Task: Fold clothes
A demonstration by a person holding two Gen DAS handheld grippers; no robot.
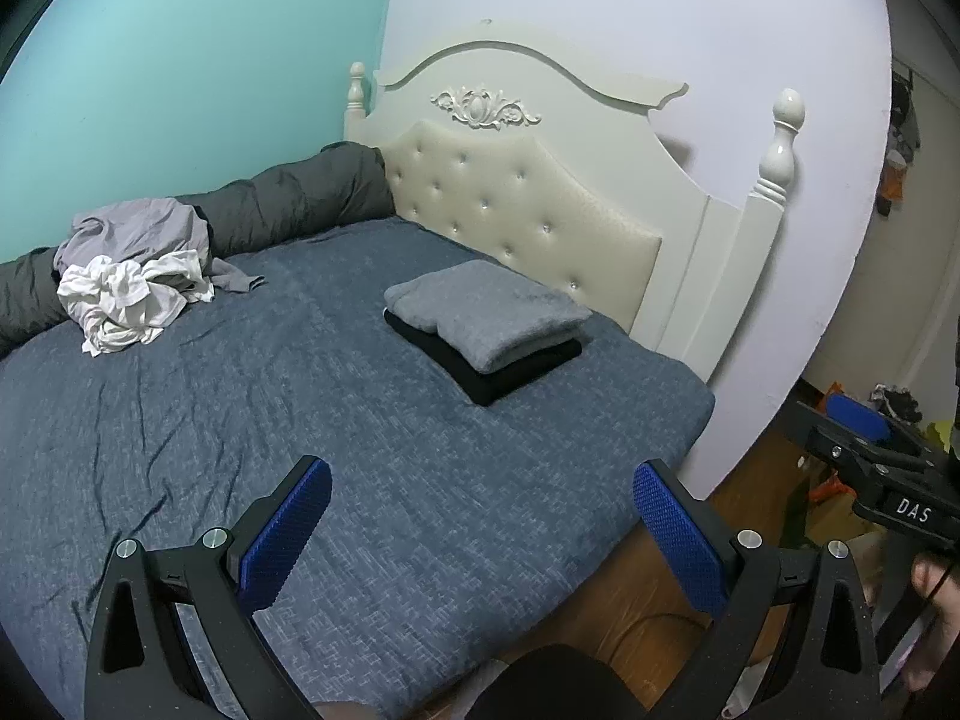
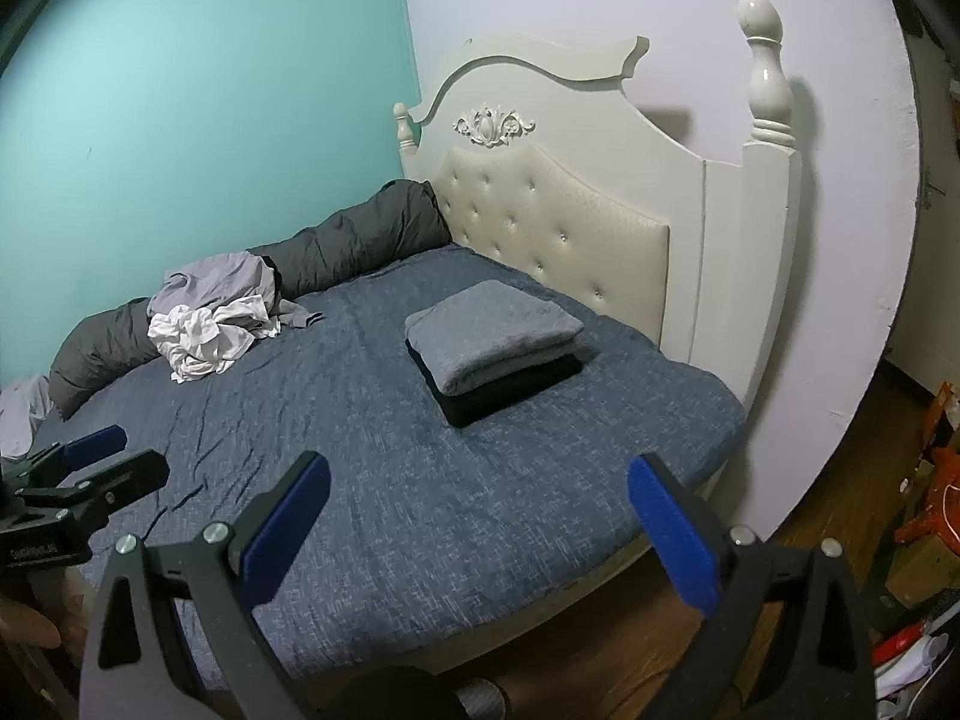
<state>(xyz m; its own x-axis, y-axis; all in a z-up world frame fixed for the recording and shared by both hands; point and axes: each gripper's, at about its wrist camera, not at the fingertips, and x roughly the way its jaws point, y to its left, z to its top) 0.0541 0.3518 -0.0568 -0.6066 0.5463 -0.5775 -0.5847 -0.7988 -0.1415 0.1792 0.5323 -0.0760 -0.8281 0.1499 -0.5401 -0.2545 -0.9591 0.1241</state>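
Observation:
A folded grey garment (image 1: pixel 489 315) lies on a folded black one (image 1: pixel 510 375) near the headboard; the same stack shows in the right wrist view, grey (image 2: pixel 489 333) over black (image 2: pixel 510 390). A crumpled white garment (image 1: pixel 129 297) and a lilac-grey one (image 1: pixel 135 231) are heaped at the bed's far left, white (image 2: pixel 207 339) and lilac-grey (image 2: pixel 216 279) in the right view. My left gripper (image 1: pixel 480 498) hangs open over the near bed edge, holding nothing. My right gripper (image 2: pixel 477 495) is open too, empty, beside it.
The blue-grey bedsheet (image 1: pixel 300 420) is wide and bare in the middle. A rolled dark grey duvet (image 1: pixel 288 204) lines the teal wall. The cream headboard (image 1: pixel 522 204) stands behind. Clutter (image 2: pixel 927 510) sits on the wooden floor at right.

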